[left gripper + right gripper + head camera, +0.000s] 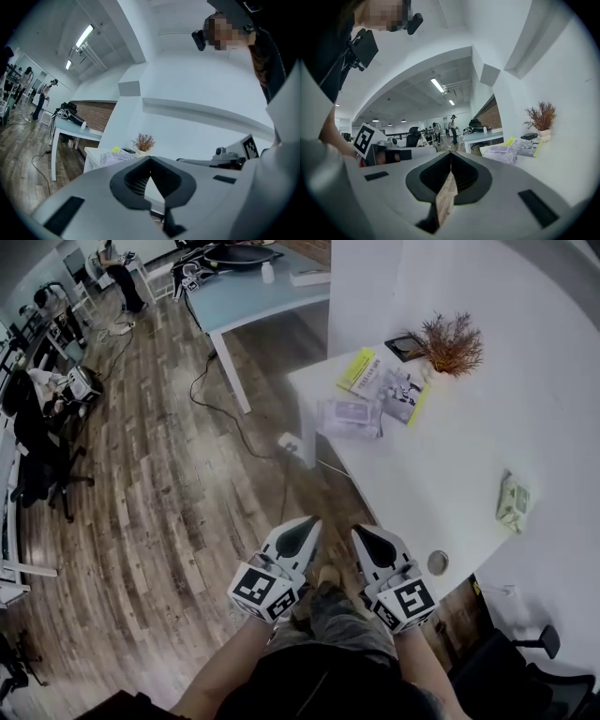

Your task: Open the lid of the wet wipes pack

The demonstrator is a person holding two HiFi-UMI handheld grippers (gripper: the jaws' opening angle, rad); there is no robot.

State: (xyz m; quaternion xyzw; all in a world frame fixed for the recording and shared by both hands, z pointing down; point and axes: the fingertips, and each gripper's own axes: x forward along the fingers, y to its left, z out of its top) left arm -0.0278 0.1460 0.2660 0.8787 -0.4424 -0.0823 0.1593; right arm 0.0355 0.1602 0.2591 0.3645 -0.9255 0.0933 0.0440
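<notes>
hovering side by side above the wood floor [169, 502], the left gripper [309, 526] and right gripper [361, 532] are both clenched shut on nothing. the wet wipes pack [349, 416] lies on the white table [450, 465], well ahead of both tips.

I read the right gripper [451, 157] at lower centre with both jaws together, tips meeting, nothing between them. The left gripper [426, 150] lies at middle left. At middle right, a white table [569, 171] carries a clear plastic packet [504, 152] and a dried plant [541, 117].
</notes>
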